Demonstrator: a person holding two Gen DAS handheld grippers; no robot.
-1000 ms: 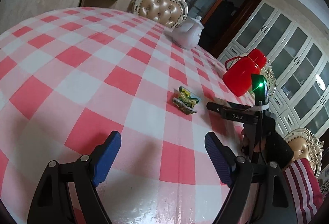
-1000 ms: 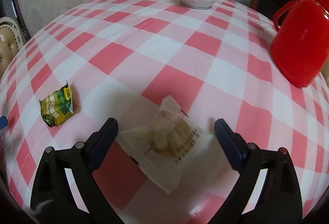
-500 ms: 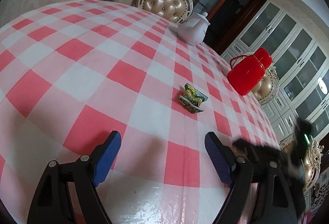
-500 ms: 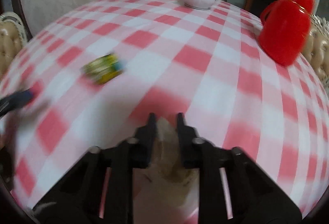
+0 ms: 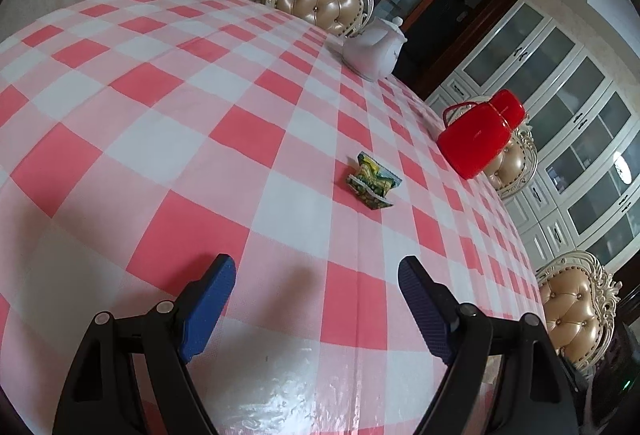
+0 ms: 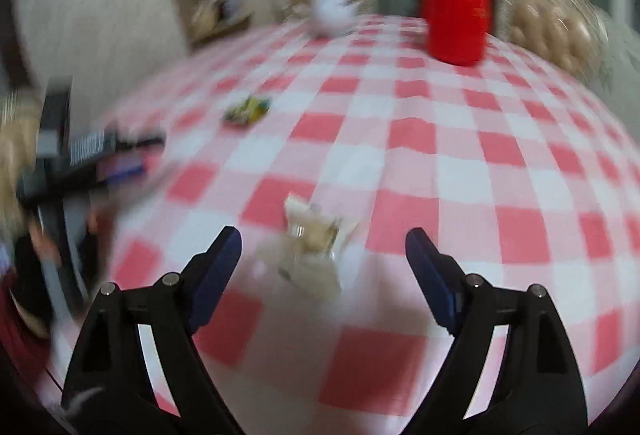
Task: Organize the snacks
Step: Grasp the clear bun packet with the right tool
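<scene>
Two tools hang over a tabletop covered in a red-and-white checked cloth, each with its jaws spread wide and nothing between them. Left wrist view: the left tool is above bare cloth; a green-and-yellow snack packet lies ahead of it and well apart, with a white teapot at the far edge, a red jug to the right of the packet, and padded chairs behind the tabletop. Right wrist view (blurred by motion): at far left the left tool shows again, dark and smeared; the green packet lies beyond it; the right tool is in the foreground, and a pale, clear-wrapped snack packet lies on the cloth between its fingertips, touching neither. The teapot and jug stand at the far edge.
</scene>
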